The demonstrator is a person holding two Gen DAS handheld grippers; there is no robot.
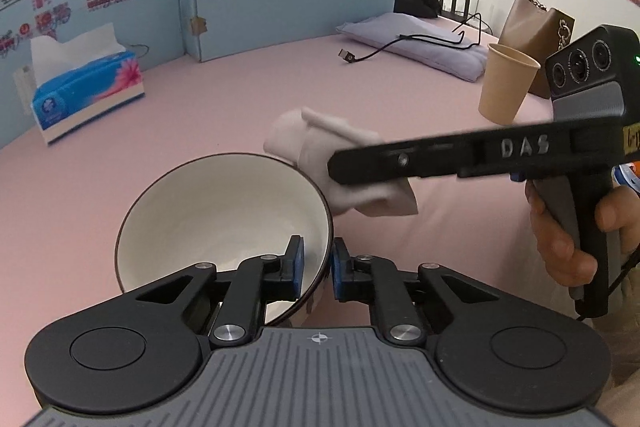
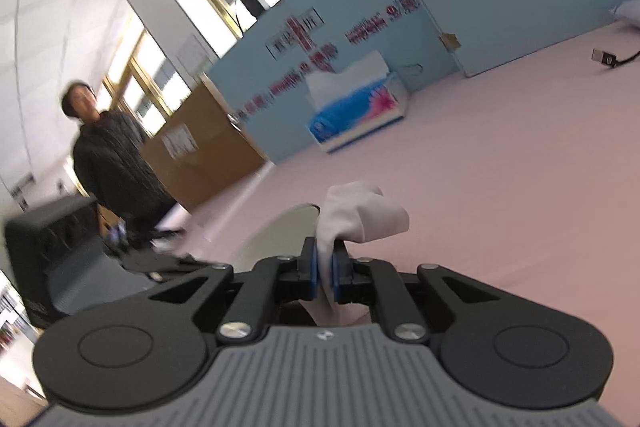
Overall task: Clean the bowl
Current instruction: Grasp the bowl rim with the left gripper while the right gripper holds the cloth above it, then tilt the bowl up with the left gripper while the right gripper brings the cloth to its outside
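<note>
Blurred room; bowl (image 2: pixel 280 227) mostly behind right tool (image 2: pixel 325 269).

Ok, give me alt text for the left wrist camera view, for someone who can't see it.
The left gripper clamps the rim of a tilted white bowl above a pink table, while the right gripper holds a crumpled tissue at the bowl's far edge. A tissue box and a paper cup stand behind.

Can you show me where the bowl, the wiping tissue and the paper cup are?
bowl (image 1: pixel 224 211), left wrist view, on its white inside wall.
tissue (image 1: pixel 304 135), left wrist view, on the crumpled wad above the bowl's rim.
paper cup (image 1: pixel 505 83), left wrist view, on its brown side.
</note>
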